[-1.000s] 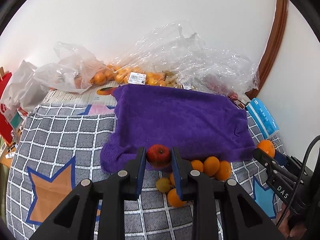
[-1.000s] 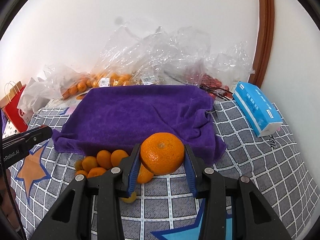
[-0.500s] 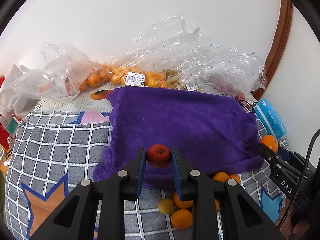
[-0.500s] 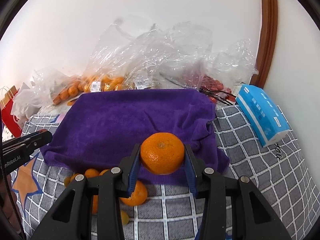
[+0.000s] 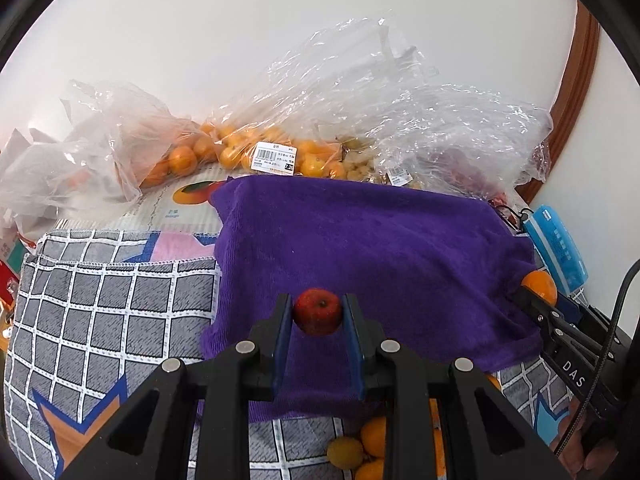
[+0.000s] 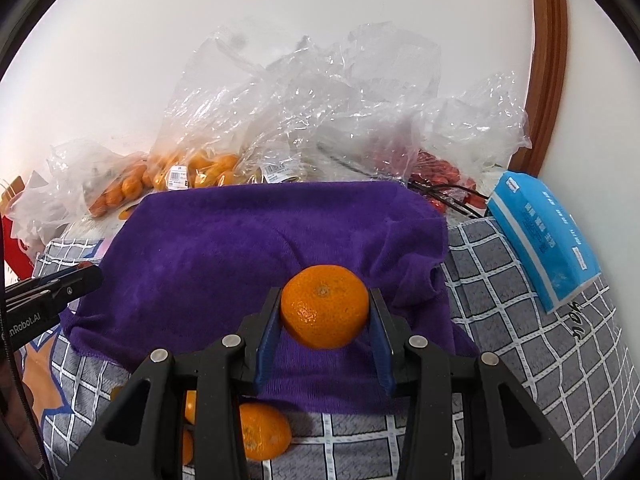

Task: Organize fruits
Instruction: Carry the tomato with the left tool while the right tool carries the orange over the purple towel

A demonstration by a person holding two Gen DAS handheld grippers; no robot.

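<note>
My left gripper (image 5: 318,314) is shut on a small red apple (image 5: 318,311) and holds it above the near edge of the purple towel (image 5: 360,236). My right gripper (image 6: 325,312) is shut on a large orange (image 6: 325,306) above the towel's near right part (image 6: 240,248). The right gripper with its orange also shows at the right of the left wrist view (image 5: 540,286). The left gripper's tip shows at the left of the right wrist view (image 6: 60,284). Loose oranges lie below the towel's near edge (image 5: 370,446) (image 6: 262,430).
Clear plastic bags of oranges (image 5: 240,152) and other fruit (image 6: 436,172) line the back wall. A blue tissue pack (image 6: 540,236) lies at the right on the grey checked cloth (image 5: 100,312). A red paper bag (image 6: 16,240) stands at the far left.
Both grippers have moved forward and up over the purple towel, each still holding its fruit. The loose oranges have slipped lower in both views.
</note>
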